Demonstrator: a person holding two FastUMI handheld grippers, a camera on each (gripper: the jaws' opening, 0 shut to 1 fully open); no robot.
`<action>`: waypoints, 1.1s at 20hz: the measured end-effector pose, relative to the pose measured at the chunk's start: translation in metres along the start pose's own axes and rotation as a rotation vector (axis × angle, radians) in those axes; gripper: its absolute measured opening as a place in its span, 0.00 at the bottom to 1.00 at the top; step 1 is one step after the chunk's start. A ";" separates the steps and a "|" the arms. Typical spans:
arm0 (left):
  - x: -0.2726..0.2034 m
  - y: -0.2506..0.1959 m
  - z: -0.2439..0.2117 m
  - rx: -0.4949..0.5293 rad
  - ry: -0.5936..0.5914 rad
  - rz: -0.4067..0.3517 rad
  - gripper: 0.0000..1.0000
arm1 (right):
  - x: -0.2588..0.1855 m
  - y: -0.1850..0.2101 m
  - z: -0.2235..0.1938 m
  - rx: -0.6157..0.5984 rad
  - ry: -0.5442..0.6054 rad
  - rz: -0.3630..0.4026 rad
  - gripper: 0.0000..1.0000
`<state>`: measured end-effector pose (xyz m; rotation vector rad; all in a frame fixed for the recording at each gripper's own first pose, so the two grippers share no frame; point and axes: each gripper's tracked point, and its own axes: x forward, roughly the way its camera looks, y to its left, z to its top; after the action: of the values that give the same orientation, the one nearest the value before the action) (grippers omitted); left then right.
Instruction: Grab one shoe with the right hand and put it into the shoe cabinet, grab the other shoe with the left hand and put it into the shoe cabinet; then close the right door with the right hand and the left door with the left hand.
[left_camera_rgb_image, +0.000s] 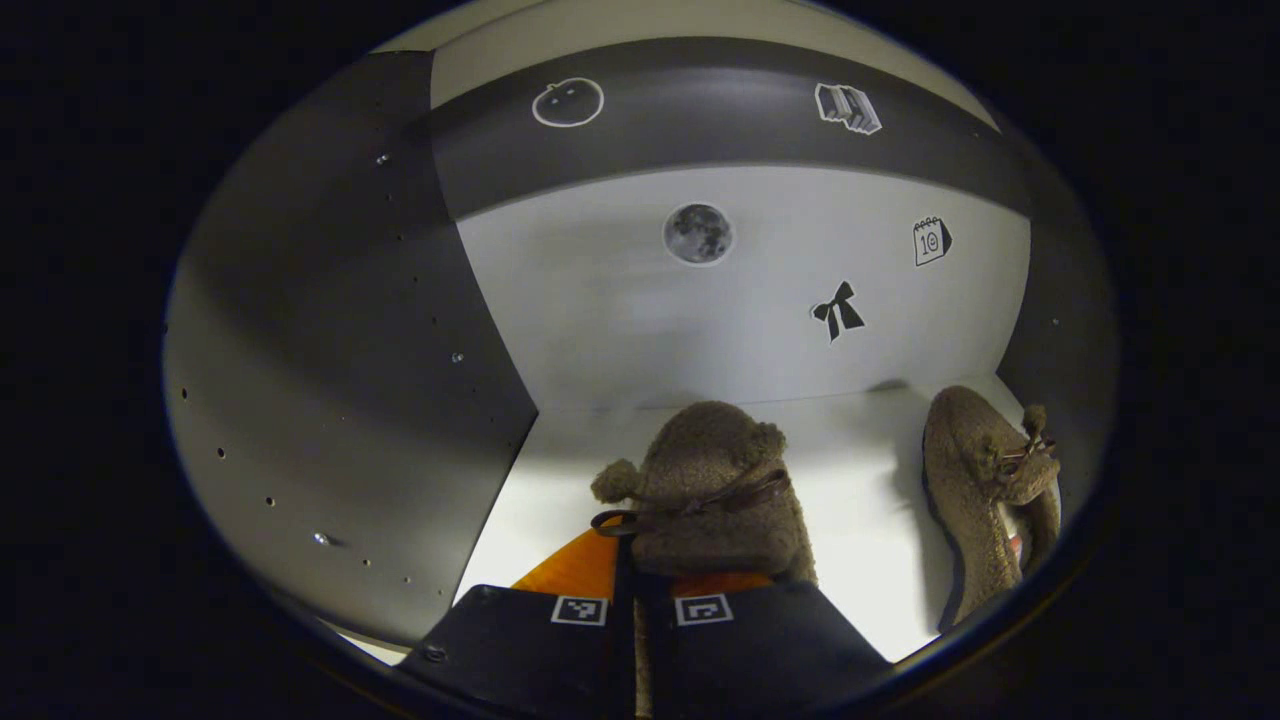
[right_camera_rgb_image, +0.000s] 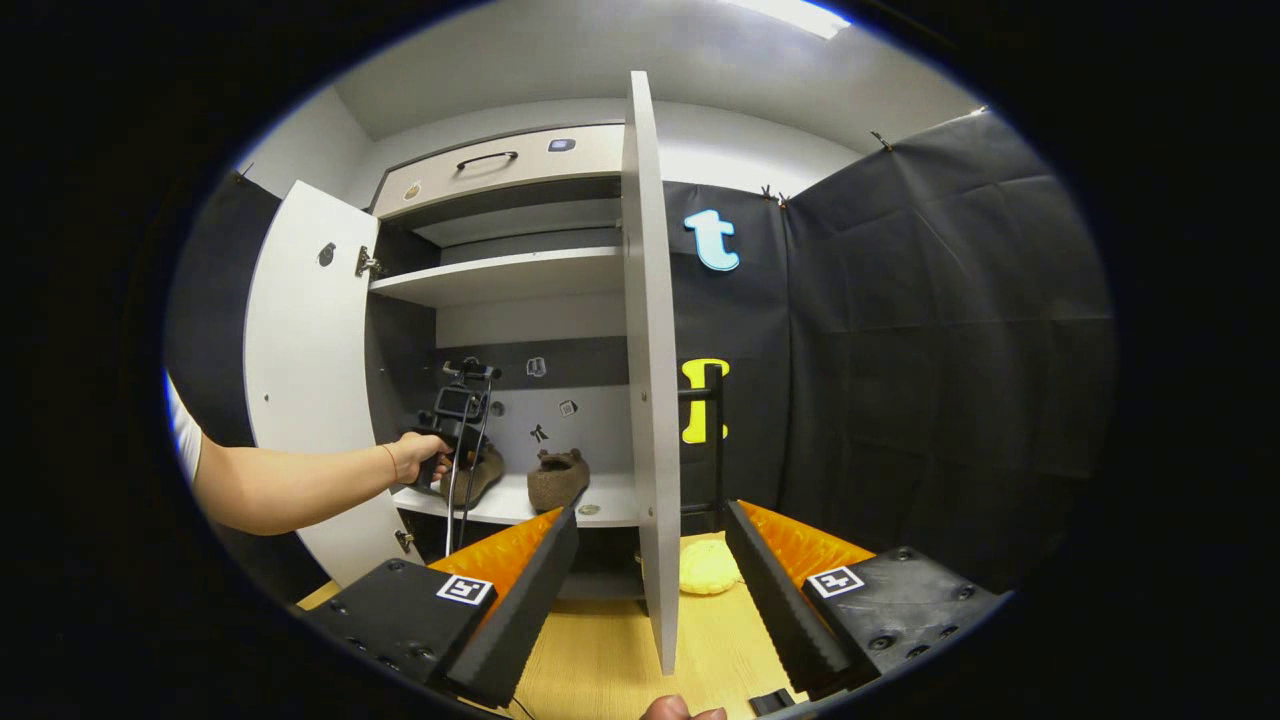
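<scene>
1. Left gripper (left_camera_rgb_image: 640, 590) — narrow, pinching a shoe (left_camera_rgb_image: 715, 490) on the cabinet shelf (left_camera_rgb_image: 860, 560).
2. Second shoe (left_camera_rgb_image: 985, 490) lies to its right.
3. Right gripper (right_camera_rgb_image: 650, 600) — wide, empty, straddling the right door (right_camera_rgb_image: 650, 350) edge.

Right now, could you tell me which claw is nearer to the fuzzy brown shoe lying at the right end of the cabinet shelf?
Left. The left claw is inside the cabinet, beside that fuzzy brown shoe; the right claw hangs open outside, before the white right door.

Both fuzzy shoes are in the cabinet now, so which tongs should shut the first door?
Probably right: the right tongs are open around the right door edge, while the left tongs are inside, shut on a shoe.
</scene>
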<state>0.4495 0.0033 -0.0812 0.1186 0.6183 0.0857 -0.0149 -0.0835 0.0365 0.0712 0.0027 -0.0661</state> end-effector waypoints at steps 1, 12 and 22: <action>-0.002 0.001 -0.001 0.003 0.001 0.000 0.11 | -0.001 -0.002 0.000 0.001 -0.002 -0.003 0.98; -0.080 -0.001 0.016 0.035 -0.224 -0.055 0.75 | -0.009 -0.017 0.006 0.048 -0.005 -0.001 0.98; -0.225 -0.006 0.004 -0.013 -0.551 -0.156 0.96 | 0.000 -0.034 0.023 0.037 -0.021 0.026 0.98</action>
<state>0.2694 -0.0289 0.0507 0.0759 0.0751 -0.0929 -0.0167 -0.1191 0.0568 0.1071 -0.0207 -0.0412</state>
